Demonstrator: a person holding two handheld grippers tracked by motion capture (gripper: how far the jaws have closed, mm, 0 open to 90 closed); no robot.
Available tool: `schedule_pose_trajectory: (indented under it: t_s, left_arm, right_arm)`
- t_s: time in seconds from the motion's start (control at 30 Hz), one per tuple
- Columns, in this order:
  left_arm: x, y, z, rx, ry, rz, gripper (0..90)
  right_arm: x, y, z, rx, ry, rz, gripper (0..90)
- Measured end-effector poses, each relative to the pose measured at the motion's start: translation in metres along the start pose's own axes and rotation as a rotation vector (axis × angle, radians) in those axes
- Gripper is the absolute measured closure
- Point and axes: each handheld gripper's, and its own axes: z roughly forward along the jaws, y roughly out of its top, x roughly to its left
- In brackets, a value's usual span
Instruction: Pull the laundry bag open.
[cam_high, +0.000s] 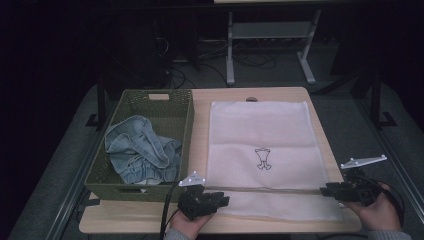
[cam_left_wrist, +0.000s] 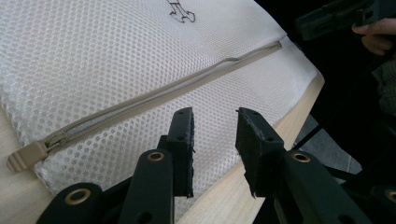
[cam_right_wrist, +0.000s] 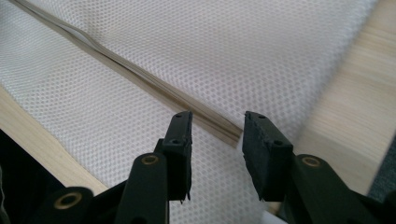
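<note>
One white mesh laundry bag (cam_high: 262, 150) flat on wooden table (cam_high: 200, 135), right of green woven basket (cam_high: 172, 107) holding crumpled blue denim garment (cam_high: 140, 150). Fabric fine honeycomb net, small black line drawing (cam_high: 263, 159) near middle. Beige zipper (cam_left_wrist: 163, 93) runs across near end of bag, pull tab (cam_left_wrist: 23, 156) at bag's left corner. Left gripper (cam_high: 220, 198) at left end of zipper, jaws spread, nothing pinched. Right gripper (cam_high: 327, 190) at bag's right edge, jaws apart above zipper's end, nothing between pads.

White mesh bag (cam_high: 260, 135) flat on table (zipper closed).
</note>
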Motion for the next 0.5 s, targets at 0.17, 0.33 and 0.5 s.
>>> schedule_pose_trajectory:
  t_s: [0.17, 0.33, 0.5]
  left_arm:
    - [-0.001, 0.003, -0.001, -0.009, -0.031, 0.005, 63.2]
    - [-0.002, 0.006, 0.001, -0.004, -0.049, 0.006, 61.3]
    - [-0.002, 0.011, 0.001, 0.004, -0.06, 0.007, 59.8]
  right_arm:
    - [0.009, 0.004, 0.005, -0.011, 0.016, -0.022, 57.2]
    - [0.017, 0.009, 0.008, -0.02, 0.034, -0.042, 54.7]
    - [0.023, 0.013, 0.011, -0.029, 0.05, -0.06, 52.6]
